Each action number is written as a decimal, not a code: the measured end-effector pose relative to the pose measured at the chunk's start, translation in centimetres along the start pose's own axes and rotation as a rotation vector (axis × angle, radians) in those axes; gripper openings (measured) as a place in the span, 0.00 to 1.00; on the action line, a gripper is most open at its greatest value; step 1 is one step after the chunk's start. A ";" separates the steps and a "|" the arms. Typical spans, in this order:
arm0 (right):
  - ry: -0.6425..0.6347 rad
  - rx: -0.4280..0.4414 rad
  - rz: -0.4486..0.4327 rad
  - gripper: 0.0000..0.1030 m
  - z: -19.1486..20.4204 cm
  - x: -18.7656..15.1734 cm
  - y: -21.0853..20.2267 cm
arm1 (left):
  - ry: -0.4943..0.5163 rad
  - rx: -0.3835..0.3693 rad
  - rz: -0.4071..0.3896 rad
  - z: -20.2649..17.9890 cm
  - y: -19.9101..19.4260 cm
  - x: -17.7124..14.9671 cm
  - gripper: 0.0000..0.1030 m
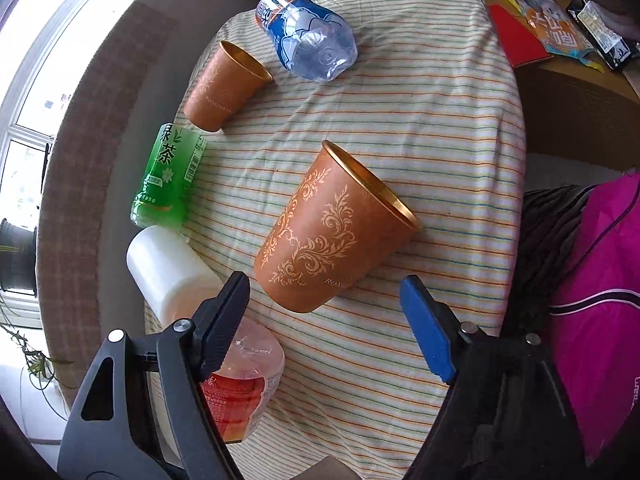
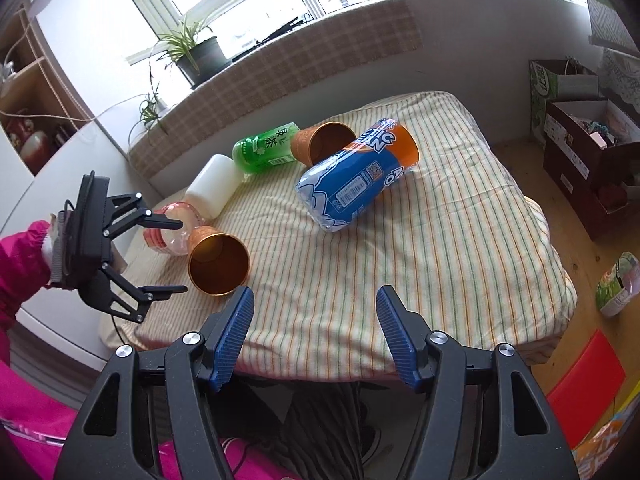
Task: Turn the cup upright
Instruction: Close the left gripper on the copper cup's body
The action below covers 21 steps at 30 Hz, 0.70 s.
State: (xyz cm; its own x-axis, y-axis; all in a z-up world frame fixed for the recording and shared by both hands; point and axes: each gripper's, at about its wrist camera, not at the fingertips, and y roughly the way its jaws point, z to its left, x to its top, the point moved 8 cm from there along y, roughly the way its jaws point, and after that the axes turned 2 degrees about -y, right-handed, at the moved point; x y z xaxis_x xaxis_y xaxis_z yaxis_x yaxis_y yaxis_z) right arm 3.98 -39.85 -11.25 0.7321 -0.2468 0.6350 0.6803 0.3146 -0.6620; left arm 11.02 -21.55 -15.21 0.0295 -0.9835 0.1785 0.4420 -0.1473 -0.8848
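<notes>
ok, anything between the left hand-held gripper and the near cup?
Nothing. In the left wrist view only bare striped cloth lies between the open left hand-held gripper and the near cup, which lies on its side just ahead.

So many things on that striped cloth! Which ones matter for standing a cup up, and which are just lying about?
For the job: near cup, far cup, both on their sides; open left gripper.

Lying about: blue bottle, green tea bottle, white bottle, red-labelled bottle.
</notes>
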 end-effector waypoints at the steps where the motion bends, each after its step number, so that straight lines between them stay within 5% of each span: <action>1: -0.004 -0.002 0.000 0.61 0.1 0.0 0.1 | 0.010 -0.009 0.001 -0.1 0.2 0.2 0.79; 15: 0.043 0.004 0.015 0.61 -0.7 -0.2 0.5 | 0.179 0.025 0.029 -1.1 2.9 1.8 0.75; 21: 0.087 -0.015 0.028 0.61 -1.8 -0.6 0.5 | 0.149 0.003 0.010 -1.2 2.6 2.3 0.67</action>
State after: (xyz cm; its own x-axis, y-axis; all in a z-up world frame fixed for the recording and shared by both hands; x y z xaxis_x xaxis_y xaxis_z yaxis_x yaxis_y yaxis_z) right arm 3.97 -41.22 -12.71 0.7508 -0.3167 0.5797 0.6595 0.3089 -0.6853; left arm 11.17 -24.36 -17.67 -0.0996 -0.9896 0.1039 0.4453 -0.1377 -0.8847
